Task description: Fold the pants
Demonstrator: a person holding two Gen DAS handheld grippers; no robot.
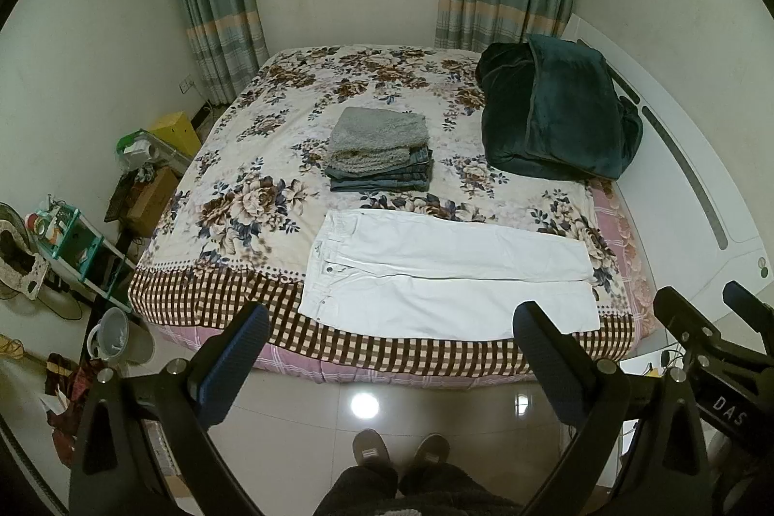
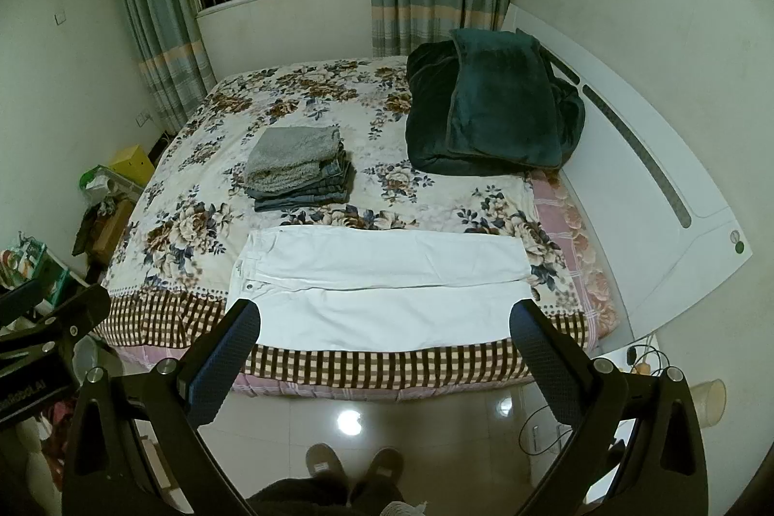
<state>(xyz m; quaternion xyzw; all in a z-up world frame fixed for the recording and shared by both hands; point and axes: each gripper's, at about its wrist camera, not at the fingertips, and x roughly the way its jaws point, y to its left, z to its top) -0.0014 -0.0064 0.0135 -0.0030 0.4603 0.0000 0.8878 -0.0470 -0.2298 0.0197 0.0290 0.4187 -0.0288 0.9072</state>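
White pants (image 1: 445, 269) lie flat on the bed near its front edge, waistband to the left, legs stretched to the right; they also show in the right wrist view (image 2: 382, 288). My left gripper (image 1: 392, 322) is open and empty, held above the floor in front of the bed, short of the pants. My right gripper (image 2: 384, 320) is open and empty, also in front of the bed edge; it shows at the right edge of the left wrist view (image 1: 701, 303). Neither touches the pants.
A stack of folded clothes (image 1: 379, 148) with a grey fuzzy piece on top sits mid-bed. A dark green blanket (image 1: 556, 110) is heaped at the right by the white headboard (image 1: 701, 187). Clutter, a bucket (image 1: 113, 334) and shelves stand left. My slippered feet (image 1: 399, 450) stand on the tile floor.
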